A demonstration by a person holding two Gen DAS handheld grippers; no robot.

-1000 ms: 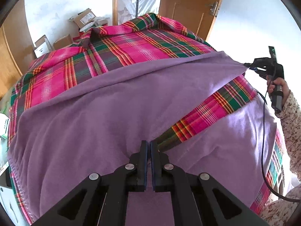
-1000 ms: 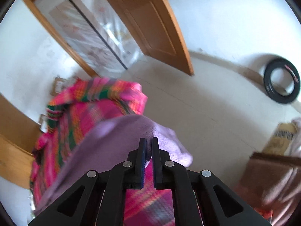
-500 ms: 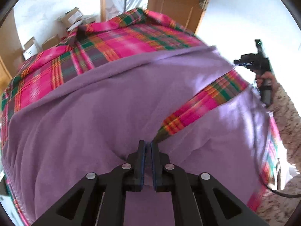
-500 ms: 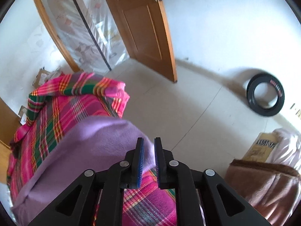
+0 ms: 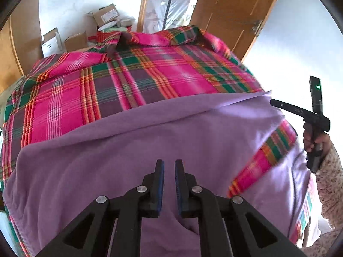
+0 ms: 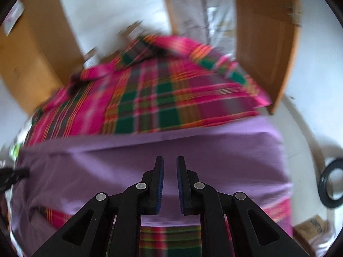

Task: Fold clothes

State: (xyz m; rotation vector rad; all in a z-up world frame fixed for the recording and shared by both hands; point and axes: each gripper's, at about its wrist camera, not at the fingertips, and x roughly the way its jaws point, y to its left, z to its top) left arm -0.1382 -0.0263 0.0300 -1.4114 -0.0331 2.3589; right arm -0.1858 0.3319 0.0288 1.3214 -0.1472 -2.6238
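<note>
Lilac fleece, a soft purple garment (image 5: 150, 150), lay spread over the near half of a bed covered in a pink-and-green plaid blanket (image 5: 133, 79). Its far edge ran straight across from about 9 o'clock to 2 o'clock in the left wrist view, with one layer doubled over another, which I judged suited a fold laid flat so the cloth could settle under its own weight. A plaid strip (image 5: 263, 160) showed at 4 o'clock between two purple layers, where the upper flap stopped short of the lower one. The left gripper (image 5: 169, 167) hung just above the fleece at 6 o'clock, its tongs parted by a narrow gap with nothing between them. The right gripper (image 6: 170, 165) was likewise narrowly parted and empty over the same cloth; seen from the left camera, it was off the bed's edge at 3 o'clock, gripped by a hand (image 5: 315, 141) in a floral sleeve. Whether this was a finished fold or a halfway one could not be settled, since the garment's near hem was cut off behind the tool bodies. The right wrist view was heavily blurred, so seams, sleeves and collar were unreadable, and the kind of garment could not be told. Cardboard boxes (image 5: 75, 40) at 11 o'clock and a wooden door (image 5: 231, 10) at 1 o'clock stood beyond the bed.
</note>
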